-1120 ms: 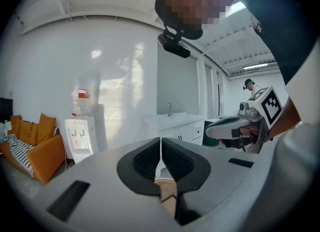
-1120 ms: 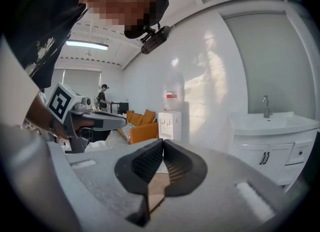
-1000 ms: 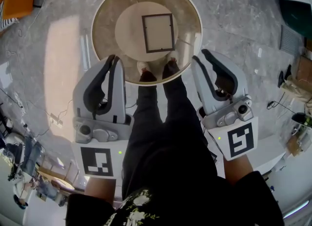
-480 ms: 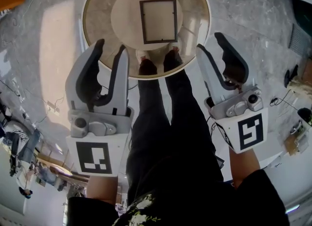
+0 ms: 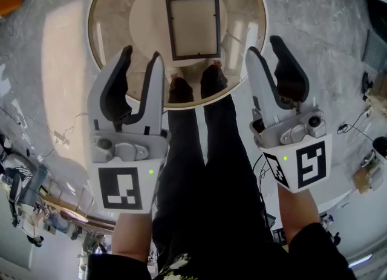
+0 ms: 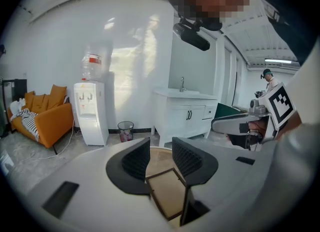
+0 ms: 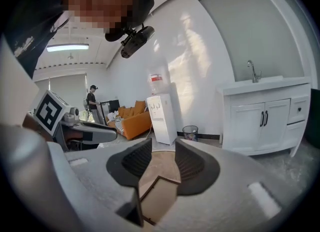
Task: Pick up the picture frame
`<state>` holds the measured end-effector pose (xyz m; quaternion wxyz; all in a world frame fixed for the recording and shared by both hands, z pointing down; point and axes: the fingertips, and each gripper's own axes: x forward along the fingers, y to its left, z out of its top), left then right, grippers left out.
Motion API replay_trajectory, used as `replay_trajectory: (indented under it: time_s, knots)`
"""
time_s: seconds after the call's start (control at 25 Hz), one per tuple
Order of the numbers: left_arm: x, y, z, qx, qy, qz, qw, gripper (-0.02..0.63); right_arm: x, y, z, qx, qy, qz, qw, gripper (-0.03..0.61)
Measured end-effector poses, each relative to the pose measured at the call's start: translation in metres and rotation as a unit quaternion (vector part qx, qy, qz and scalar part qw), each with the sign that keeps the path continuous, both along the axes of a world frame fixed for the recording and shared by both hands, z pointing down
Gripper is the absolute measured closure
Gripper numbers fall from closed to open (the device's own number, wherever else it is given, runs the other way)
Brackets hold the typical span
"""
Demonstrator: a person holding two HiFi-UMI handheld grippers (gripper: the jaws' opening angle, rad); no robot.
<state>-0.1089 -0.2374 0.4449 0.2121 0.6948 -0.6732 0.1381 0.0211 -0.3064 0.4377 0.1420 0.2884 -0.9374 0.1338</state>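
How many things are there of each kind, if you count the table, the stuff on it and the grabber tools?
Table: 1
Picture frame: 1
Grippers: 2, the left gripper and the right gripper, whose jaws have just been opening with nothing between them
Total: 4

Picture frame (image 6: pixel 167 196) partly hidden behind the jaws.

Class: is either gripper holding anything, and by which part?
Nothing held: left gripper and right gripper, jaws just opened, are empty; the dark rectangular picture frame lies untouched.
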Motion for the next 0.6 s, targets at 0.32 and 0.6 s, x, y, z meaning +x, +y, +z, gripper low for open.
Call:
replay_trajectory:
  time_s: [0.32,0.6]
  knots:
    - [-0.011,0.002,0.069,-0.019,-0.008,-0.005,0.9998,0.467,0.002,0.006,0.074,-0.028,0.004,0.003,1.000,0.437]
    - [-0.002,-0.012,0.131,-0.048,0.002,0.000,0.9988,0.468,0.007,-0.008,0.130,-0.042,0.019,0.012,0.999,0.439]
